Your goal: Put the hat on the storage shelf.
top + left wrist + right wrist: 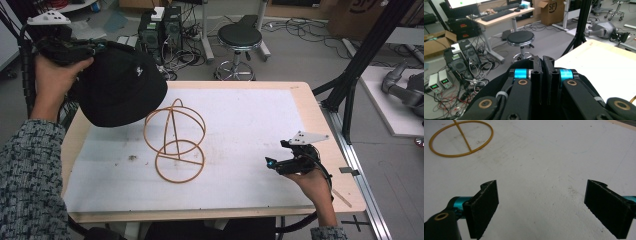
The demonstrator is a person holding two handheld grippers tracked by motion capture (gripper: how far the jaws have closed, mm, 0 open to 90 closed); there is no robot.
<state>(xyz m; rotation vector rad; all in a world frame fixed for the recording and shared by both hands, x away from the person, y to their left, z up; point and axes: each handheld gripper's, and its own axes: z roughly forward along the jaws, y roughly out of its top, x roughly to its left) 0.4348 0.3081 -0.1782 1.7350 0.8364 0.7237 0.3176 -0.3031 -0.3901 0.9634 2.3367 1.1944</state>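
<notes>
A black cap (122,85) with a small white logo hangs in the air over the table's left rear corner. My left gripper (95,50) is shut on its edge. In the left gripper view the jaws (542,60) stand pressed together, with the cap's black cloth (492,86) spread below them. A wooden hoop stand (175,140), a round base ring with a domed frame, stands mid-table just right of and below the cap. My right gripper (272,162) rests low at the table's right, open. Bare white sheet lies between its pads (541,202), and the stand's ring (461,138) is far off.
A white sheet (240,130) covers the wooden table. Behind the table stand a black stool (240,37), computer towers (160,27) and loose cables on the floor. A black frame post (370,50) slants past the table's right rear corner.
</notes>
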